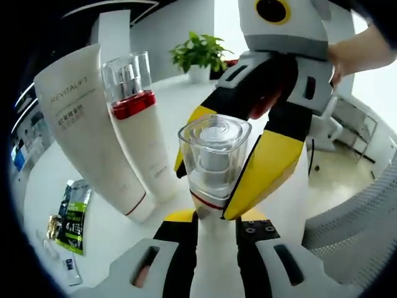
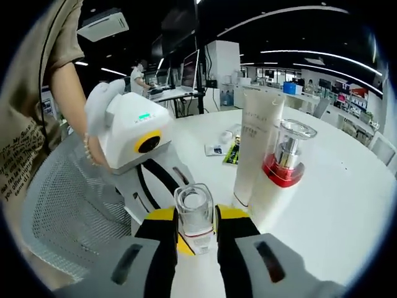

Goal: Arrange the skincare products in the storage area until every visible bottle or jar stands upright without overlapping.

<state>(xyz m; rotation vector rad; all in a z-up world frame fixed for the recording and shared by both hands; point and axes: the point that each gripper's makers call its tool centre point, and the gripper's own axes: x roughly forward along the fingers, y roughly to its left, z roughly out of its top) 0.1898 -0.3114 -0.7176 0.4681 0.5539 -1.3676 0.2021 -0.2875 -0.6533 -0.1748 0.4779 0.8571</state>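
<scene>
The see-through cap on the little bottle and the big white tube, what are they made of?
The clear cap looks like hard glossy plastic, possibly glass: you see through it and it glints. The white tube looks like soft matte plastic, with dull, even shading and printed letters.

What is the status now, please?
Both claws, left and right, shut on clear-capped bottle. Red-collared pump bottle and white tube upright on table, close beside.
</scene>
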